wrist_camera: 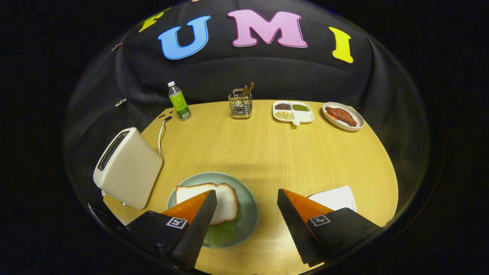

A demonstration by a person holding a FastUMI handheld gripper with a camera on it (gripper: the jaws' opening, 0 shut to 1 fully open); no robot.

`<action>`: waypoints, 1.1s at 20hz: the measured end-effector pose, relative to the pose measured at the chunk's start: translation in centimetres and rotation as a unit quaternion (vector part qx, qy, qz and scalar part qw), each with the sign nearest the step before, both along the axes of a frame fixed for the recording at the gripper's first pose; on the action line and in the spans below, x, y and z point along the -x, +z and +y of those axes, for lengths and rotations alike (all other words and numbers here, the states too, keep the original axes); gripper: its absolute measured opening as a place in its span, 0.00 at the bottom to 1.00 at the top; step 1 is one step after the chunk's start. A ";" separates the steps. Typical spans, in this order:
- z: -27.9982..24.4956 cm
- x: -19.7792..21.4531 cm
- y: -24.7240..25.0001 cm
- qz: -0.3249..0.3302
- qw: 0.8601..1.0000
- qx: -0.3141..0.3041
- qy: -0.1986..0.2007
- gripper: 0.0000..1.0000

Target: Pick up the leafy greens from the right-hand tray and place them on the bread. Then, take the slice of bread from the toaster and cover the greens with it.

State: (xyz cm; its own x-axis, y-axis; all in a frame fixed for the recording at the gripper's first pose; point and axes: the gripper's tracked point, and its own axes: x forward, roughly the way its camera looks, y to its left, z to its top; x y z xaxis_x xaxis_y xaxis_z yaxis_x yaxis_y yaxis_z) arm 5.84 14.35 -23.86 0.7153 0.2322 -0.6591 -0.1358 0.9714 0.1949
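The hand-held gripper (246, 214) hovers above the bench (267, 152) with its fingers spread wide and nothing between them. Just ahead of the left finger sits the round, pale green plate (250, 214), and on it a slice of bread (225, 200) lies over the leafy greens (221, 233), which peek out glossy and limp at its near edge. The stack looks finished, so the main risk I see is a stray finger catching the soft, light slice and sliding it off the slick leaves. The toaster (128, 168), smooth, cream and boxy, stands left of the plate with its slot dark; I can't tell if anything is inside. The flat white tray (336, 198) right of the plate looks bare.
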 end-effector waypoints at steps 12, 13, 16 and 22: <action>-11.8 1.7 18.3 -0.221 0.972 0.055 -0.065 0.98; -12.5 2.2 19.6 -0.235 0.968 0.052 -0.069 0.98; -15.5 3.3 22.5 -0.262 0.961 0.043 -0.081 0.98; -21.4 5.7 23.7 -0.269 0.957 0.025 -0.107 0.98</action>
State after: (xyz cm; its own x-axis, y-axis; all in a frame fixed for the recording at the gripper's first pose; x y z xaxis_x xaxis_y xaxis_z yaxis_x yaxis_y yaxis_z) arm 0.15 -7.01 -0.17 0.9818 0.0205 -0.1888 -0.0005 0.9944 0.1055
